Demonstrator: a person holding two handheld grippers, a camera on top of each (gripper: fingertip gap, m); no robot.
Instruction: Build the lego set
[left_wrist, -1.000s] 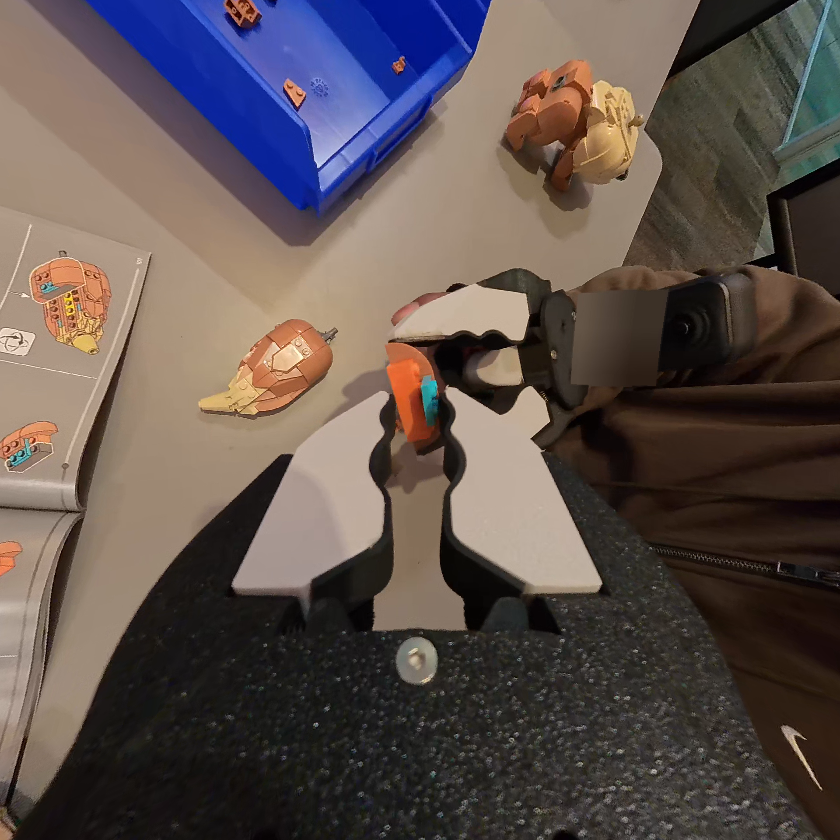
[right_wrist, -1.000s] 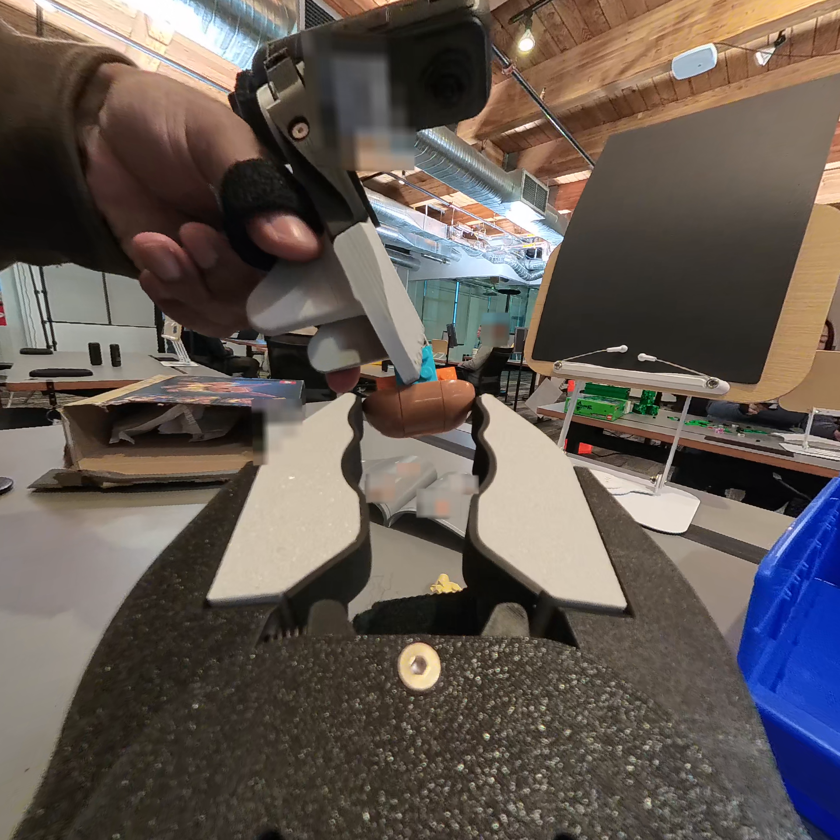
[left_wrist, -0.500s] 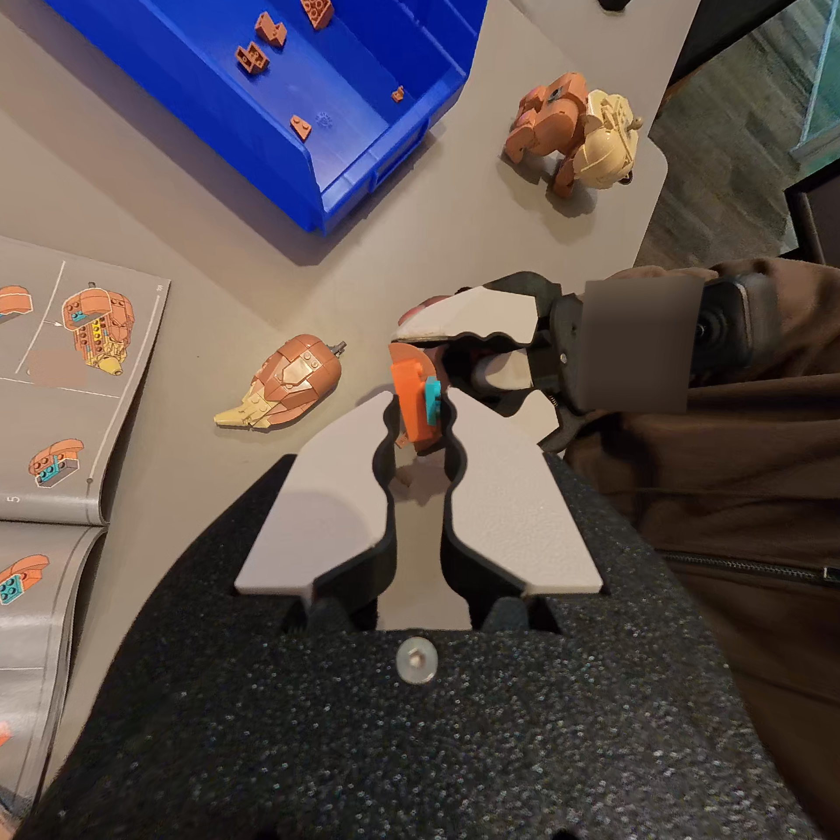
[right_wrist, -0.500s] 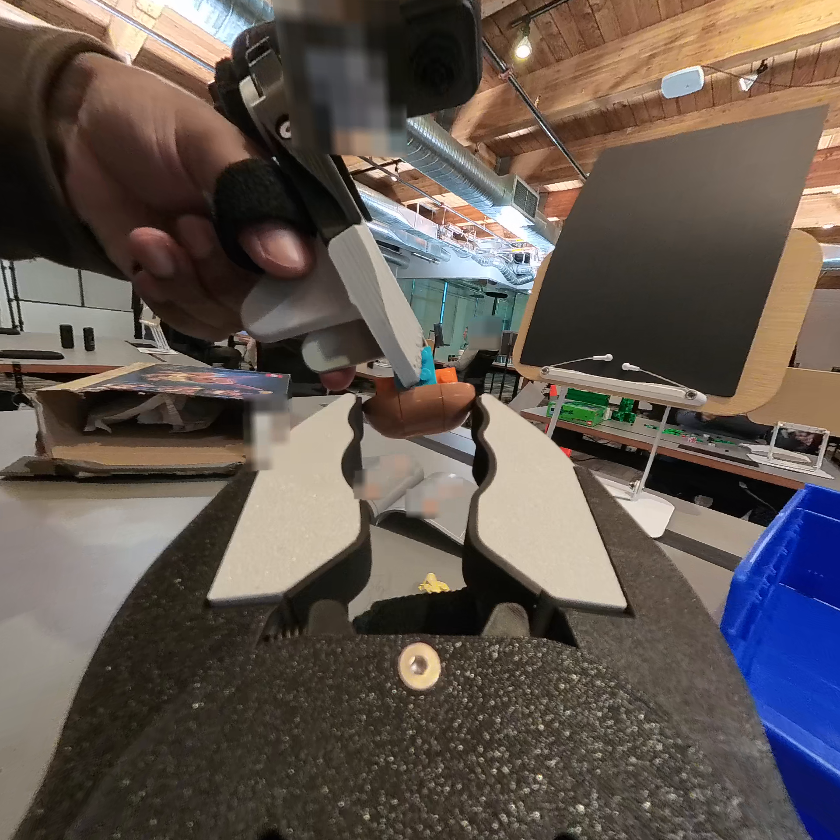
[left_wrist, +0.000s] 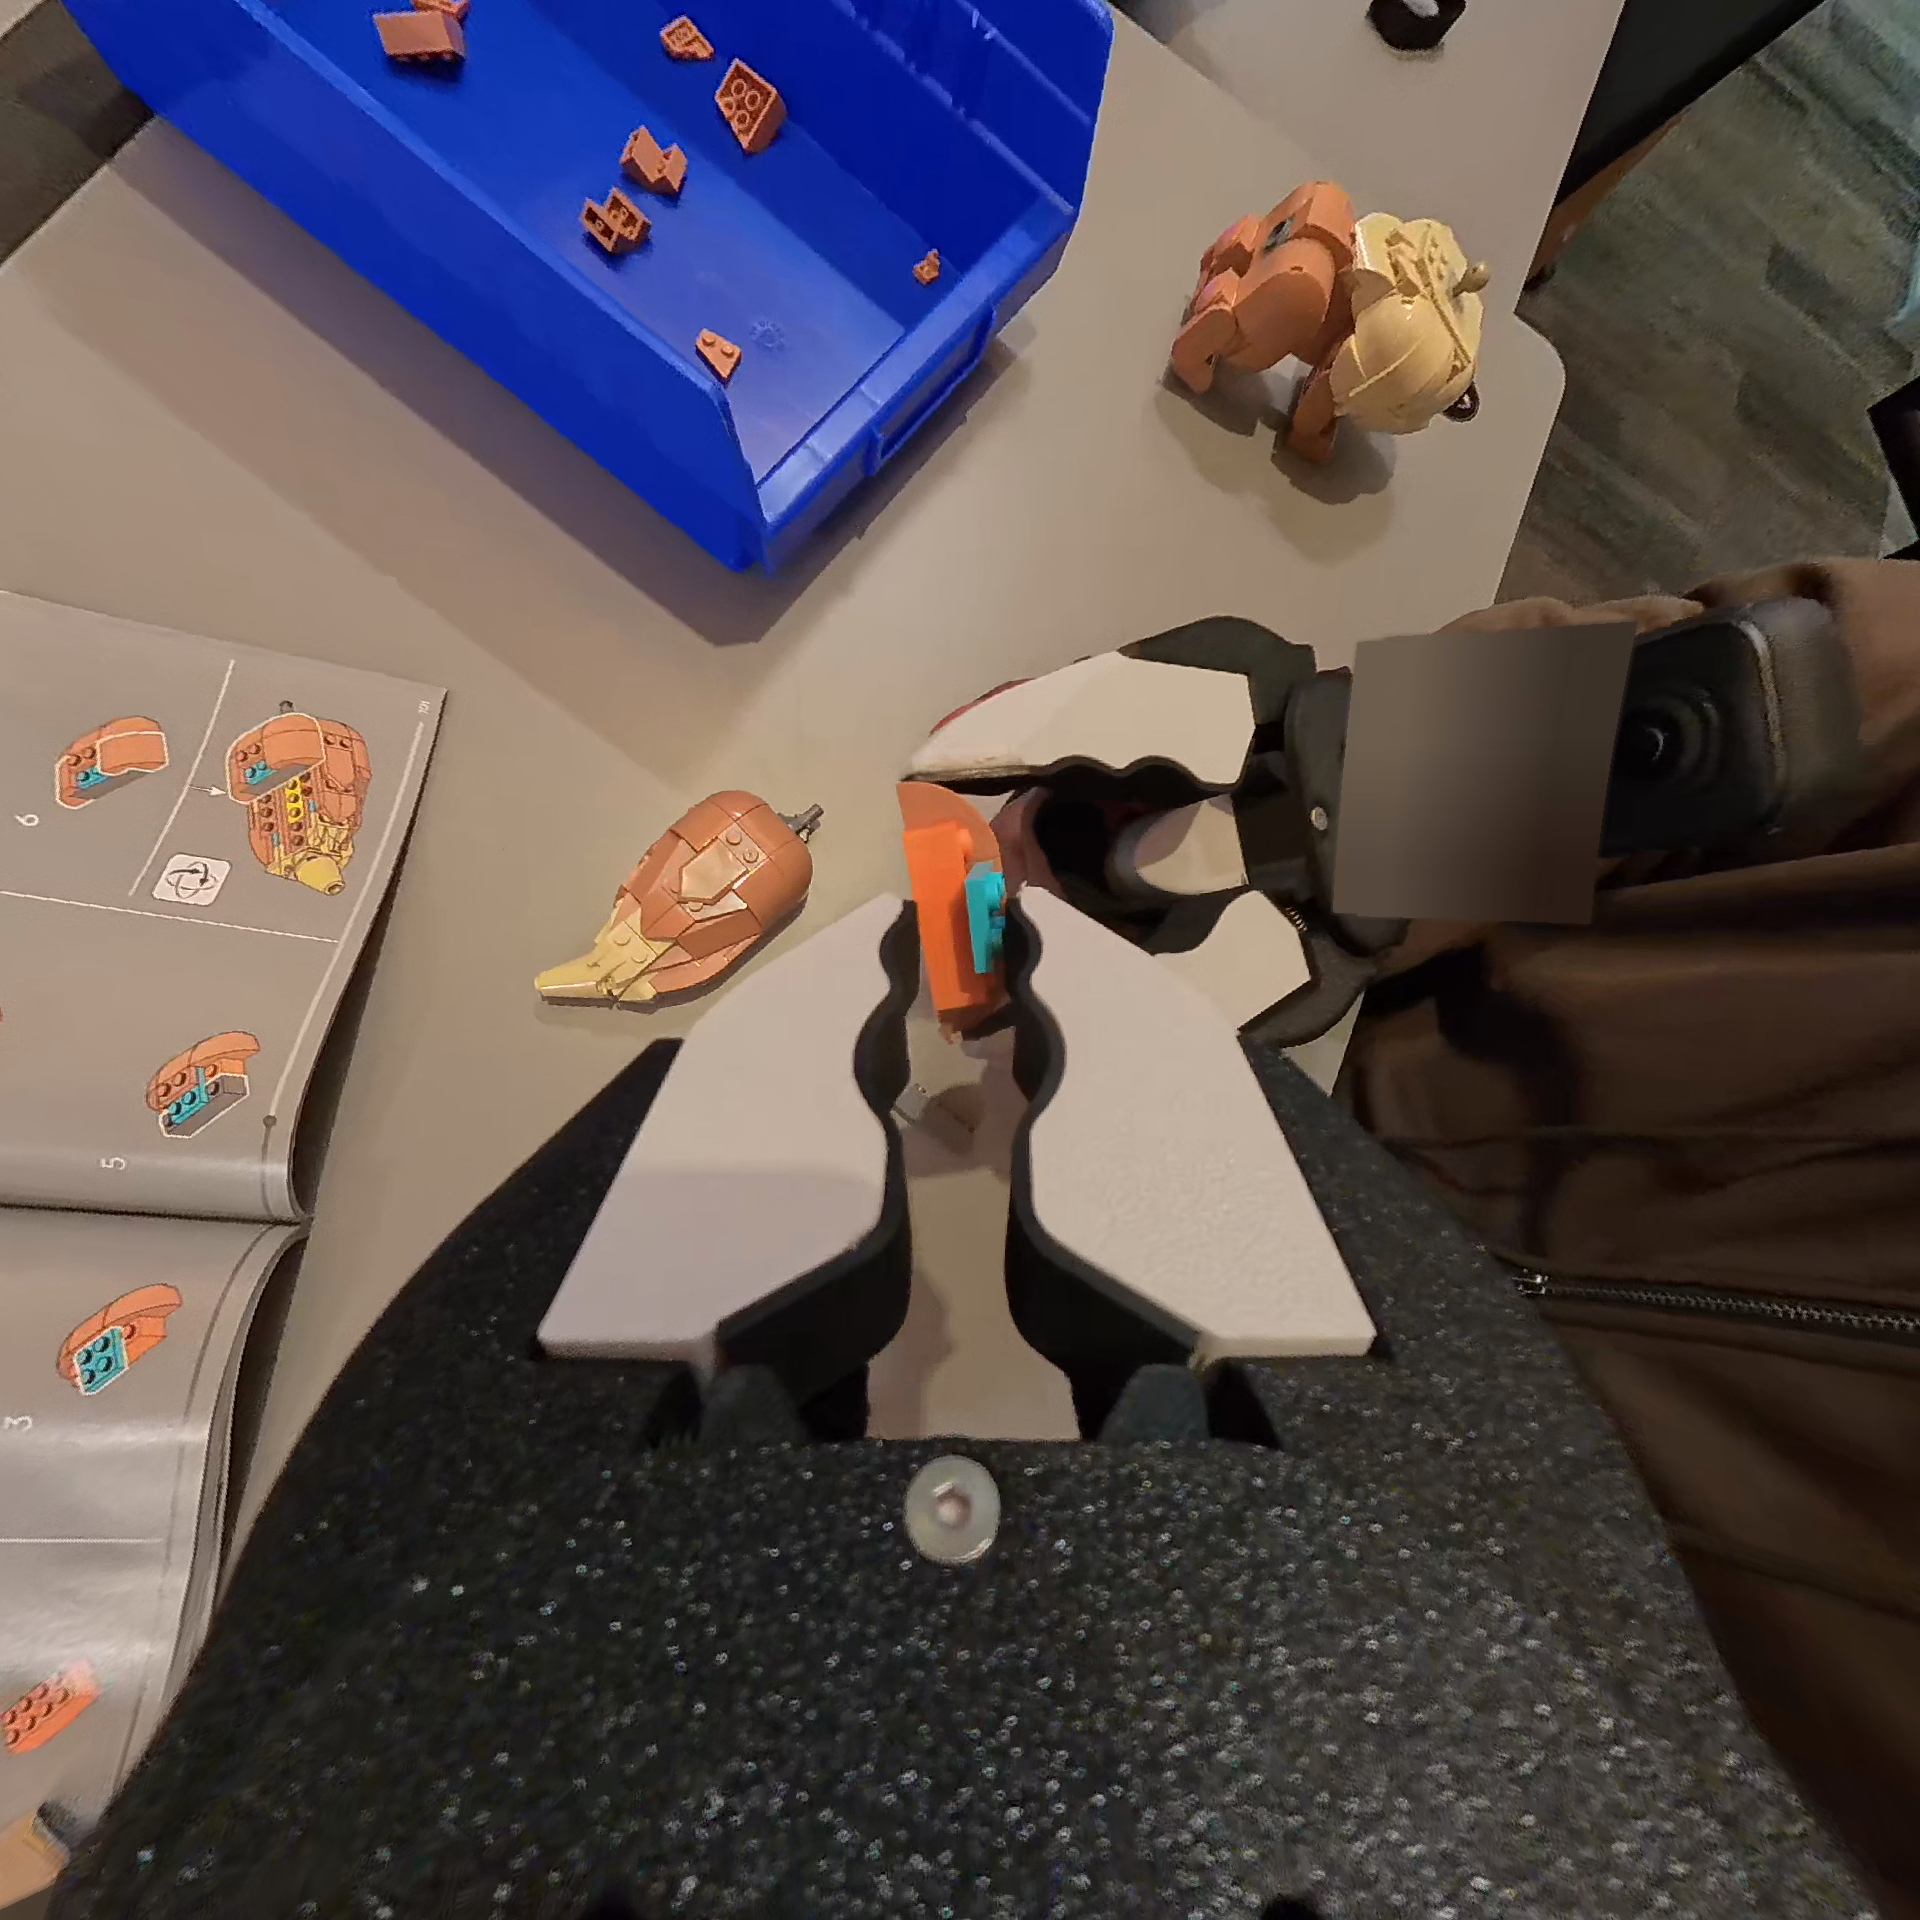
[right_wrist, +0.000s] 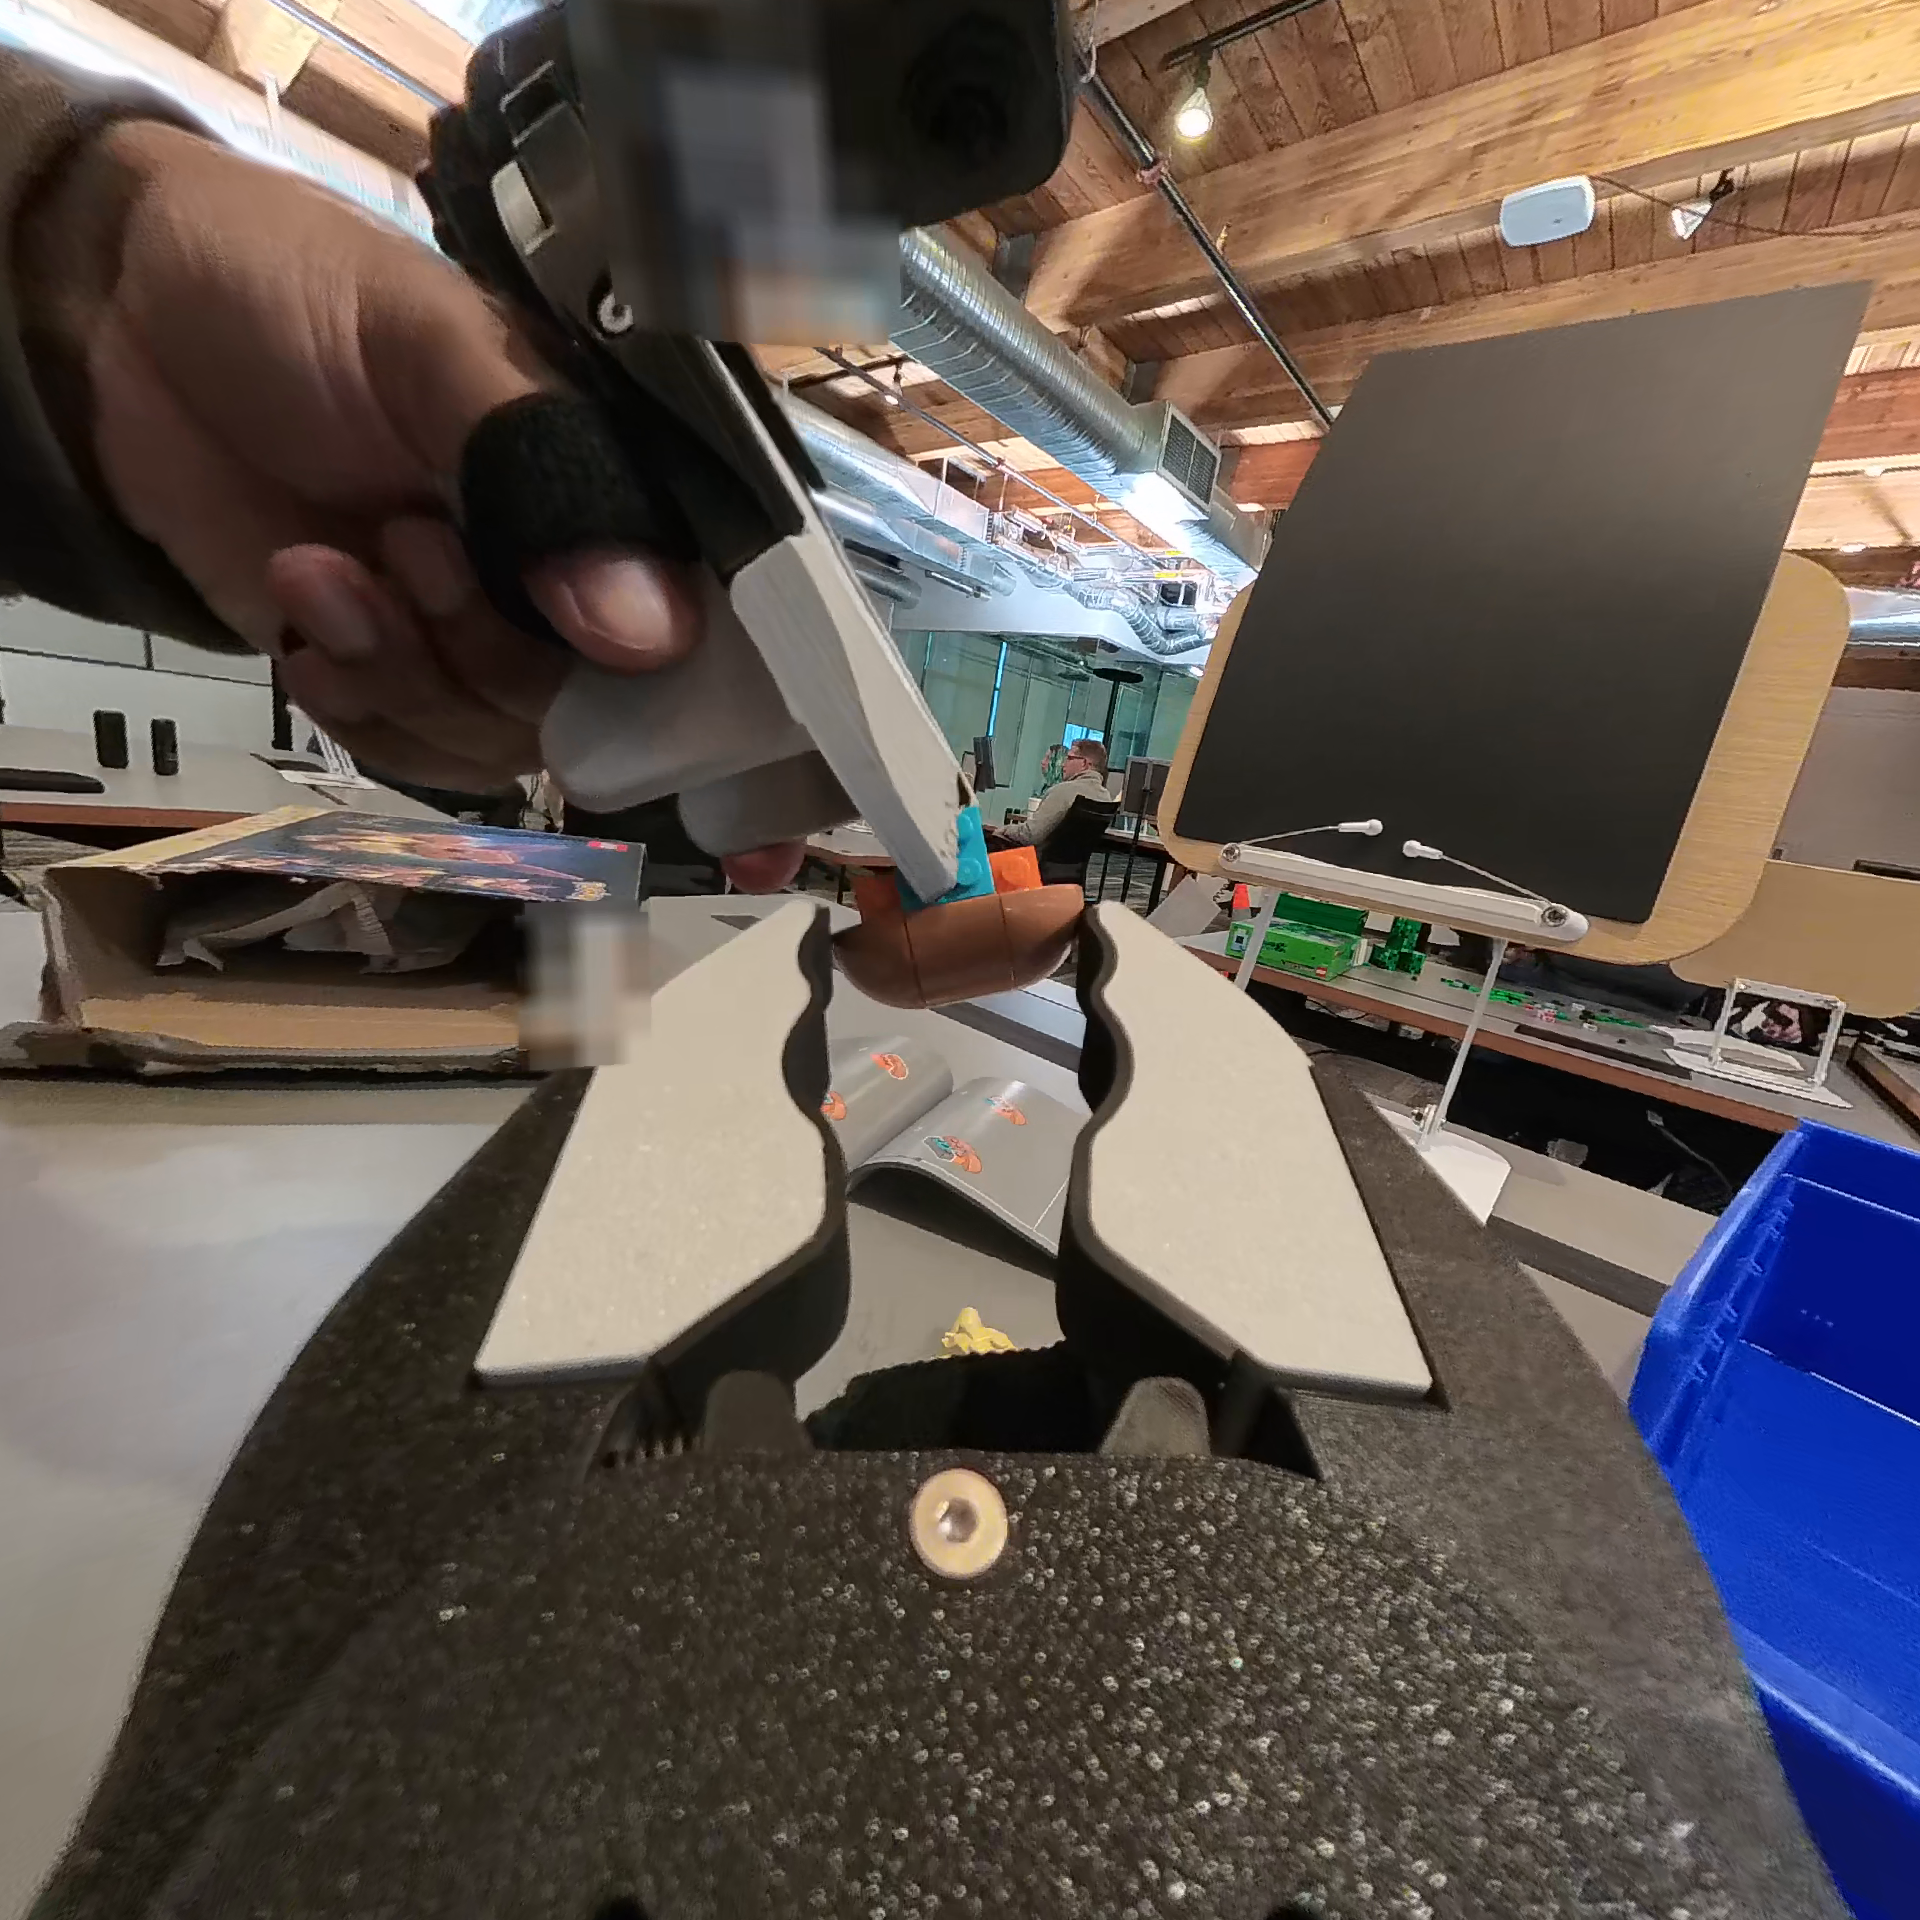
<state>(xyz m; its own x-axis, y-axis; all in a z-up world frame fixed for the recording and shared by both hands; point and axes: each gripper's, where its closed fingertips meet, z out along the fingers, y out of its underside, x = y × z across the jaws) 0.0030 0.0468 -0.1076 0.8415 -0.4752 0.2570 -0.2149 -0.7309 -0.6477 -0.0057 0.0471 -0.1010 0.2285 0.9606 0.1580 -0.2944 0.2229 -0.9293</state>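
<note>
Right hand-held gripper (right_wrist: 956, 935) is clamped on a small rounded brown-and-orange lego sub-assembly (right_wrist: 951, 961), holding it in the air above the grey surface (left_wrist: 312, 499), stud side up. Left hand-held gripper (left_wrist: 961, 935) comes down on it from above, its fingers nearly together and pinching a small teal lego plate (left_wrist: 982, 920) that sits on the orange top of the sub-assembly. So the plate lies right at the left gripper's tips, and the sub-assembly's long axis spans the right gripper's jaws, crosswise to the left gripper's fingers. Judging by that, the next move is a straight press down by the left gripper while the right one braces; a tilt could pop the plate off. Off toward the surface's far edge sit a blue plastic bin (left_wrist: 831, 436) with loose brown bricks, a brown-and-tan built lego body (left_wrist: 696, 914), and a bigger tan-and-brown lego figure (left_wrist: 1340, 322). An open instruction booklet (left_wrist: 156, 935) lies at the left edge.
</note>
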